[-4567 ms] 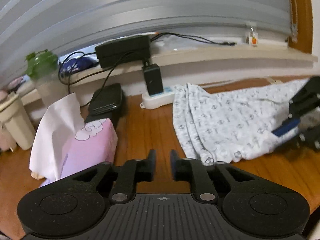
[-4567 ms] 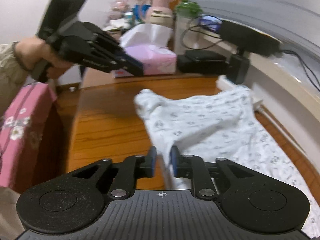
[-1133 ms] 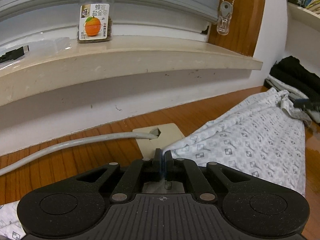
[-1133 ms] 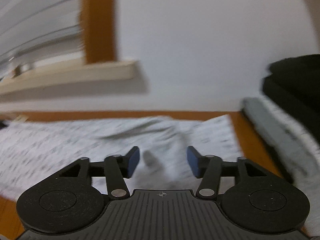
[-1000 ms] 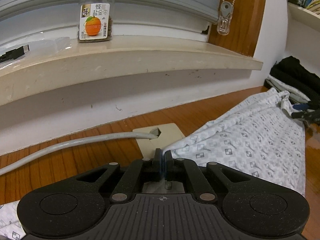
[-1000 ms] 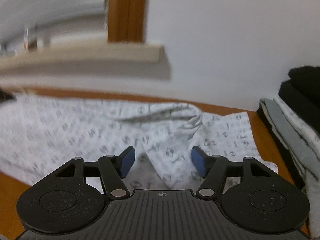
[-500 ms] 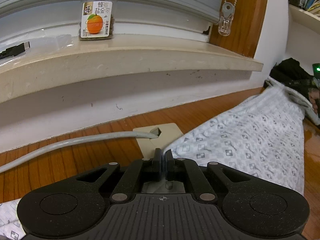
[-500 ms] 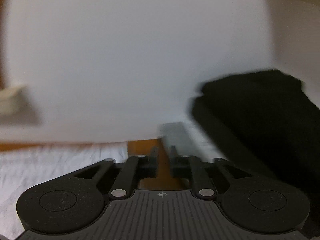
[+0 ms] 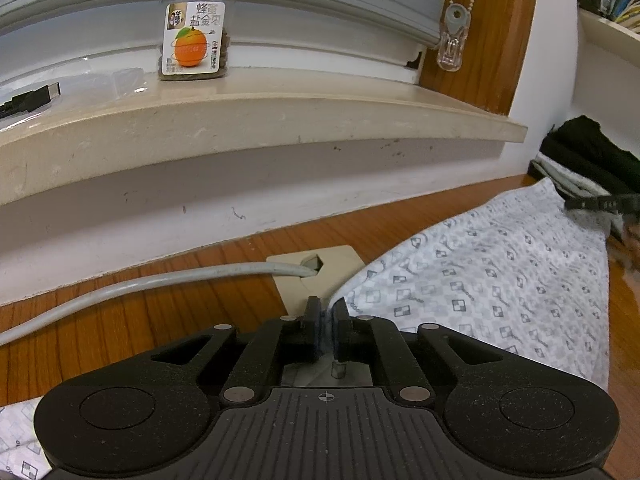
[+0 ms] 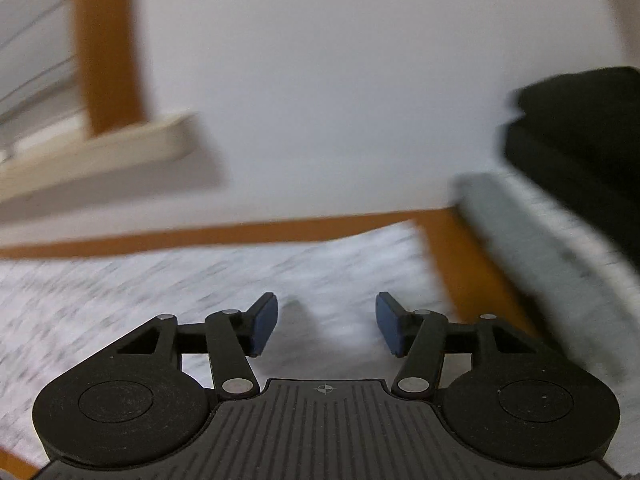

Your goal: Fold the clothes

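The left hand-held gripper (image 9: 326, 322) is clamped on a corner of the cloth (image 9: 500, 280), which lies spread on the wooden worktop (image 9: 140, 312) below the sill (image 9: 240, 116). The right hand-held gripper (image 10: 326, 328) hangs just over the cloth's far end, its jaws opening with nothing pinched between them. A folded pile (image 10: 560, 220) sits beside it. A jar (image 9: 196, 28) stands on the sill.

Left wrist view: low over the worktop (image 9: 168, 312), facing the window sill (image 9: 240, 120) at 12 o'clock. Right wrist view: low, blurred, facing the wall corner. Shared: patterned garment (image 9: 500, 280) (image 10: 160, 300), dark clothes stack (image 9: 592, 152) (image 10: 580, 140) at 2 o'clock.
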`<state>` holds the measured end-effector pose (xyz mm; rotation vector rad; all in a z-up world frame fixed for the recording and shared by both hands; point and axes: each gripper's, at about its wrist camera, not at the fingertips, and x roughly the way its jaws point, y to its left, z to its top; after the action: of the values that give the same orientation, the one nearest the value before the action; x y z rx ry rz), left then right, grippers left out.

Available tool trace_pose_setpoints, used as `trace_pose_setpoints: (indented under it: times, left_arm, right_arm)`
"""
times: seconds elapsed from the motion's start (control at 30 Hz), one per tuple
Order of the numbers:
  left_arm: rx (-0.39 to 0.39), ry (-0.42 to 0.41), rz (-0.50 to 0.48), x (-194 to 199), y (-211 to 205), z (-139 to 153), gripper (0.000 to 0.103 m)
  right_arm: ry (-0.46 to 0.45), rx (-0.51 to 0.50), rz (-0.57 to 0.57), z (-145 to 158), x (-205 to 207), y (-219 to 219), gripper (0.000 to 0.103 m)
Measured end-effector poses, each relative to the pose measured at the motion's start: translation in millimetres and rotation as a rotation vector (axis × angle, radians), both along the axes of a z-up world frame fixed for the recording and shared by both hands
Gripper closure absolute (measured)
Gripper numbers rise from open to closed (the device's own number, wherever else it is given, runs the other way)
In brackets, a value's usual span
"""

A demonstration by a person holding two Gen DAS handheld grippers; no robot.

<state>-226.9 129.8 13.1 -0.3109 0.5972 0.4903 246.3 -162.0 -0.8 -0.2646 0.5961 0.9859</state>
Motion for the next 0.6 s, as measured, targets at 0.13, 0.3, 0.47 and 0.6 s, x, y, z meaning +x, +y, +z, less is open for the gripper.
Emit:
trace_pose_setpoints:
  times: [0.13,0.3,0.47,0.6]
  left_arm:
    - [0.011,0.007,-0.001,1.0,-2.4,-0.6,0.096]
    - [0.010,0.007,-0.016,-0.1,-5.9,-1.8,0.096]
    - [0.059,0.037,-0.027,1.5,-24.7,-2.1,0.096]
    - [0.049,0.031,-0.028,-2.2,-32.1,-1.8,0.096]
  right_arm:
    - [-0.003,-0.028,0.040,-5.8,-2.3,12.0,0.045]
    - [-0.002,-0.023,0.081,-7.6,-1.4,3.6,0.039]
    - [-0.013,-0.052,0.081,-6.2,-5.4,-13.6,0.039]
    - [-0.012,-0.033,0.084,-5.5,-8.1,-29.5,0.039]
